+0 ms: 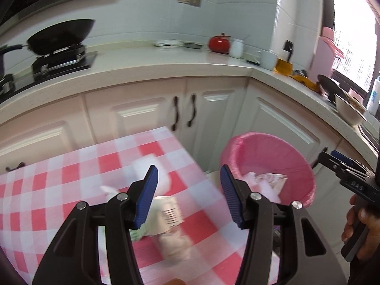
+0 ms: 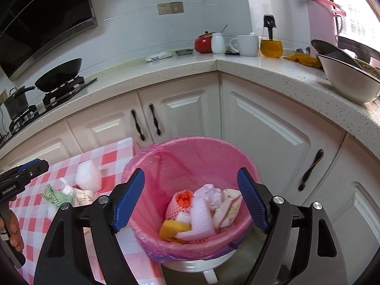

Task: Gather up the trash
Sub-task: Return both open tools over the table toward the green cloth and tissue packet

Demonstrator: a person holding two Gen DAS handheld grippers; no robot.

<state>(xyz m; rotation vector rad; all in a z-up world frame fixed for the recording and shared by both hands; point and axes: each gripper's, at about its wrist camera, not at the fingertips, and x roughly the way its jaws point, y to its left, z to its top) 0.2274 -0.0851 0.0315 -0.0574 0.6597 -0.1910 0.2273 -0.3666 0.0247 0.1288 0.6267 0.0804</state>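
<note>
Right gripper (image 2: 191, 198) hangs wide open and empty over the pink-lined trash bin (image 2: 152, 237), ready for another load. Left gripper (image 1: 188, 194), jaws spread, holding nothing, lines up on the wrappers (image 1: 166, 213) and white foam (image 2: 86, 174) on the checkered table (image 1: 59, 190).

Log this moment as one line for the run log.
left gripper: open, over table trash | right gripper: open, empty, above bin | bin: part filled | table: trash left

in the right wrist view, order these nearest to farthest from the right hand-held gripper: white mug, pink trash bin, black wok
From the right hand-held gripper:
1. pink trash bin, directly below, between the fingers
2. black wok, far left on the stove
3. white mug, back on the corner counter; wok and mug are close to call
</note>
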